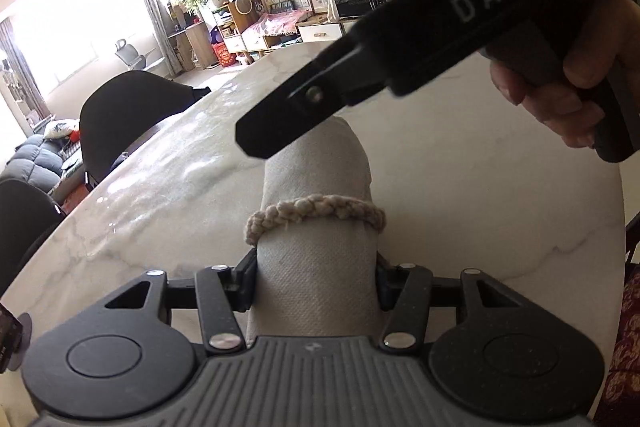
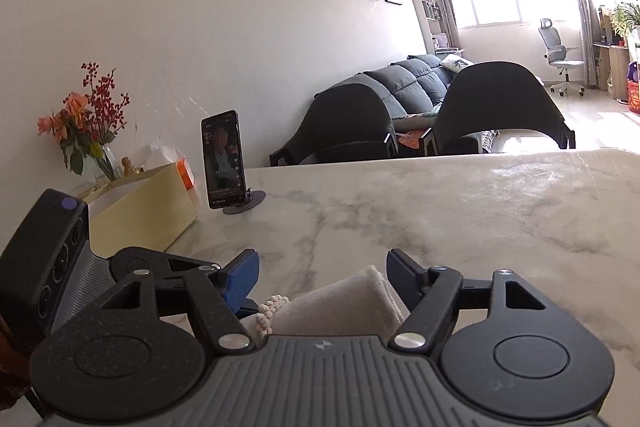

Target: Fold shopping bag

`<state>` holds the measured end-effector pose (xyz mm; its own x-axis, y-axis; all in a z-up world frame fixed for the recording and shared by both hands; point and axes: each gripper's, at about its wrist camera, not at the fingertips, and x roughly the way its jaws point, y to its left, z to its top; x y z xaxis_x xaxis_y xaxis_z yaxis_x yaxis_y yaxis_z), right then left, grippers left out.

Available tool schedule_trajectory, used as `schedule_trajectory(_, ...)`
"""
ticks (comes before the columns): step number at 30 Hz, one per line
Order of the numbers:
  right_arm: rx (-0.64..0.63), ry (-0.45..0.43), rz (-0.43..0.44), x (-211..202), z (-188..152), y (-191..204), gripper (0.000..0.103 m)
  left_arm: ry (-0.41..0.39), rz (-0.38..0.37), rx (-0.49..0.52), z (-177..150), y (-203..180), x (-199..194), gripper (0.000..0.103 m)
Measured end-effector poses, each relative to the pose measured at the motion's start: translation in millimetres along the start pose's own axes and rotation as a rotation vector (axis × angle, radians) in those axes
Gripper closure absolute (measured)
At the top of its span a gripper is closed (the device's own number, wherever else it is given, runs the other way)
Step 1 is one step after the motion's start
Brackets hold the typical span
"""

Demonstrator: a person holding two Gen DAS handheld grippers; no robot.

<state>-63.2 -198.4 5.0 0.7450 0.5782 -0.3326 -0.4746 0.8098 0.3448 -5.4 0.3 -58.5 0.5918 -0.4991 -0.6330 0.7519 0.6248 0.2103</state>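
The folded shopping bag (image 1: 316,227) is a narrow cream cloth bundle with its braided rope handle (image 1: 316,213) wrapped across it, lying on the marble table (image 1: 168,187). The left gripper (image 1: 316,287) pinches the near end of the bundle between its pads. The right gripper (image 2: 322,279) hangs spread wide above the bag's far end (image 2: 340,303), its blue fingers (image 2: 240,277) apart from the cloth. A phone (image 2: 222,159) stands on a holder near a tan box (image 2: 148,207)
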Motion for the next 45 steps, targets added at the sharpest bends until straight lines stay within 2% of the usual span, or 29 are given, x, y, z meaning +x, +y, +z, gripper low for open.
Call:
schedule_trajectory(3,0.103,-0.035,0.039,-6.0,2.8,-14.8,0.019,-0.021,-0.044,-0.131,-0.3,23.6,2.8,0.049)
schedule_trajectory(7,0.225,-0.057,0.09,-8.5,3.4,-31.3,0.011,-0.073,-0.169,-0.34,-10.7,53.1,-1.8,0.049)
schedule_trajectory(8,0.25,-0.06,0.103,-8.9,2.9,-34.3,0.01,-0.096,-0.215,-0.401,-21.6,55.7,-3.4,0.049)
schedule_trajectory(14,0.434,-0.076,0.239,-6.4,-0.6,-52.5,0.006,-0.272,-0.537,-0.775,-3.3,103.3,-27.5,0.049)
schedule_trajectory(16,0.493,-0.081,0.297,-4.4,-1.4,-56.8,0.006,-0.323,-0.654,-0.875,-8.6,101.7,-36.7,0.049)
schedule_trajectory(19,0.576,-0.089,0.396,-0.8,-2.7,-61.9,0.006,-0.386,-0.774,-0.983,-19.6,78.2,-64.1,0.049)
schedule_trajectory(20,0.599,-0.092,0.429,-0.6,-3.3,-63.7,0.006,-0.42,-0.828,-1.032,-20.9,80.1,-61.9,0.049)
schedule_trajectory(24,0.669,-0.107,0.538,0.3,-4.2,-68.0,0.007,-0.478,-0.973,-1.121,-11.9,93.3,-49.4,0.049)
schedule_trajectory(27,0.714,-0.104,0.628,4.5,-4.5,-68.3,0.007,-0.473,-1.105,-1.183,-8.9,92.2,-35.8,0.049)
schedule_trajectory(30,0.722,-0.103,0.674,6.9,-2.5,-65.7,0.007,-0.461,-1.21,-1.236,-9.3,89.1,-25.6,0.049)
schedule_trajectory(32,0.72,-0.103,0.681,7.9,-0.3,-63.8,0.008,-0.449,-1.24,-1.235,-14.0,85.8,-25.2,0.049)
schedule_trajectory(33,0.718,-0.106,0.678,8.0,0.5,-63.1,0.014,-0.44,-1.253,-1.23,-13.4,85.2,-22.1,0.049)
schedule_trajectory(34,0.716,-0.108,0.673,7.9,1.0,-62.6,0.028,-0.431,-1.252,-1.221,-12.6,84.7,-20.7,0.048)
schedule_trajectory(36,0.715,-0.111,0.651,8.4,1.8,-62.0,0.046,-0.415,-1.236,-1.205,-15.5,83.8,-23.0,0.047)
schedule_trajectory(38,0.707,-0.104,0.618,9.0,1.7,-60.9,0.047,-0.405,-1.196,-1.182,-20.1,84.2,-31.5,0.042)
schedule_trajectory(42,0.648,-0.097,0.537,8.5,-0.7,-50.1,0.048,-0.369,-1.109,-1.103,-26.0,80.2,-43.7,0.041)
schedule_trajectory(45,0.592,-0.087,0.451,5.6,0.2,-42.1,0.05,-0.324,-0.992,-1.03,-23.0,74.7,-49.7,0.053)
